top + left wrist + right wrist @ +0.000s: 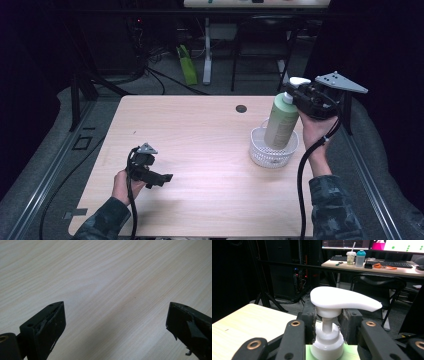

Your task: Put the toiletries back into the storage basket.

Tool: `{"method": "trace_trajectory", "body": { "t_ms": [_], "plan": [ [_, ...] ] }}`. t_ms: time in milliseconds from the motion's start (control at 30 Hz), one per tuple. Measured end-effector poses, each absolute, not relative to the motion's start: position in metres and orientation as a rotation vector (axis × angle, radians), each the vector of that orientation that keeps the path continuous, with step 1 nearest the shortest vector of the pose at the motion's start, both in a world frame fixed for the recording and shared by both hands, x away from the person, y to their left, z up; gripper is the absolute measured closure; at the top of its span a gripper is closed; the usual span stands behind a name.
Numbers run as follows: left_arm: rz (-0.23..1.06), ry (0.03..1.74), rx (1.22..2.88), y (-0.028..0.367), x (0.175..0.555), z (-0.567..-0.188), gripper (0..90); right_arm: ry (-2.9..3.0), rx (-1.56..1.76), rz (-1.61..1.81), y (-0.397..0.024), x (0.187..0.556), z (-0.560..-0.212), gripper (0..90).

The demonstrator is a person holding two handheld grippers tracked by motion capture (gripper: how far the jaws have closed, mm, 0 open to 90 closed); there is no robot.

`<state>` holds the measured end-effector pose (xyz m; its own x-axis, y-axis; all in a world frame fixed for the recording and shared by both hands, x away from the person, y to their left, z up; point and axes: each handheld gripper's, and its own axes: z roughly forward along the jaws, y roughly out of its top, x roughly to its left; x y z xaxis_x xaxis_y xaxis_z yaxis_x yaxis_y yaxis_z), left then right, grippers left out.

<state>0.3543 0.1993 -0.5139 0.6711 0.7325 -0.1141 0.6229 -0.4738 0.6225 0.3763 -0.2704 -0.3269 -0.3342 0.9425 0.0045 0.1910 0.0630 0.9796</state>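
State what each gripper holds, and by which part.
Right gripper grips the green pump bottle by the neck under its white pump head. Left gripper is open, holding nothing.

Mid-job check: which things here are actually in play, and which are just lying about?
In play:
right gripper, shut on the pump bottle
white basket with the bottle's base in it

Lying about:
left gripper, open over bare table
dark round spot on the table

My right gripper clamps the pump bottle standing in the basket at right; left gripper near left.
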Motion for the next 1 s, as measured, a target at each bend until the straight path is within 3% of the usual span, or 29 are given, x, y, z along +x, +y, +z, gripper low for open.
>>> {"method": "trace_trajectory", "body": {
  "t_ms": [1000],
  "plan": [
    [0.226, 1.035, 2.244, 0.199, 0.354, -0.513, 2.5, 1.65, 1.2, 1.298, -0.275, 0.382, -0.376, 68.3]
  ]
}}
